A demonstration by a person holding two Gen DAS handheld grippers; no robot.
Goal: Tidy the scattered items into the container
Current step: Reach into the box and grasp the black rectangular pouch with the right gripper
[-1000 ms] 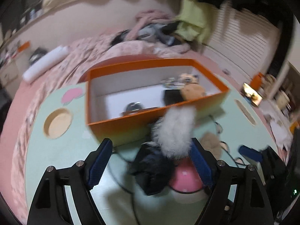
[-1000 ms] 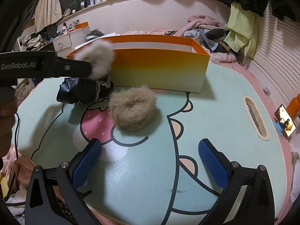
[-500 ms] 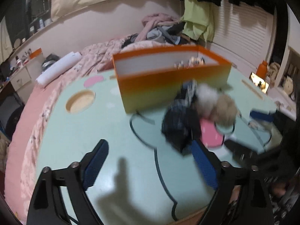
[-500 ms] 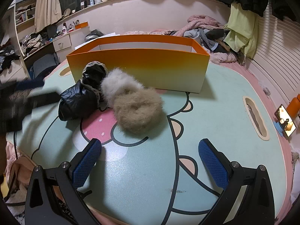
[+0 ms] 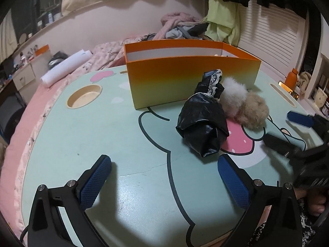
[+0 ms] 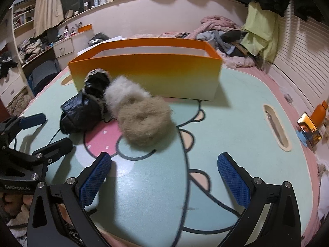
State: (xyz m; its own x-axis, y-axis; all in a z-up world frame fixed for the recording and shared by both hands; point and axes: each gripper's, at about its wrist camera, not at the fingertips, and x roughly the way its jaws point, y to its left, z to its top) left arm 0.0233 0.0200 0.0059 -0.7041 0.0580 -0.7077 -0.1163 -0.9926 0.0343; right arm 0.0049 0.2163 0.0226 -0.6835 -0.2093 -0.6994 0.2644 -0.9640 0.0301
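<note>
Sitting on the pale green cartoon-printed table [image 5: 61, 144], an orange box [image 5: 191, 78] with white inner walls stands open at the top, and three loose items lie bunched just in front of its long side. A crumpled black cloth with lace trim [image 5: 202, 121] lies nearest the left gripper [image 5: 164, 170]; a white fluffy hair tie [image 5: 233, 98] touches it, close to the box wall; a tan fluffy hair tie [image 5: 253, 113] presses against the white one on its other side. All three rest on the table, outside the box. From the right wrist view the same cluster shows the tan hair tie [image 6: 145, 121] in front, the white one [image 6: 123, 92] behind it and the black cloth [image 6: 86, 107] to the left, with the box [image 6: 148, 76] behind them all.

The left gripper hangs over bare table short of the black cloth, its blue-padded fingers [image 5: 95, 182] spread wide; they have just been opening further, and nothing lies between them. It also shows at the left edge of the right wrist view [image 6: 39, 131], again apart and empty. The right gripper [image 6: 164, 170] hovers above the table in front of the tan hair tie, its fingers [image 6: 233, 182] also well apart and holding nothing.

Beyond the table, a bed with pink bedding [image 5: 107, 49] carries a pile of clothes [image 5: 181, 26] and a roll of white paper [image 5: 65, 68].
</note>
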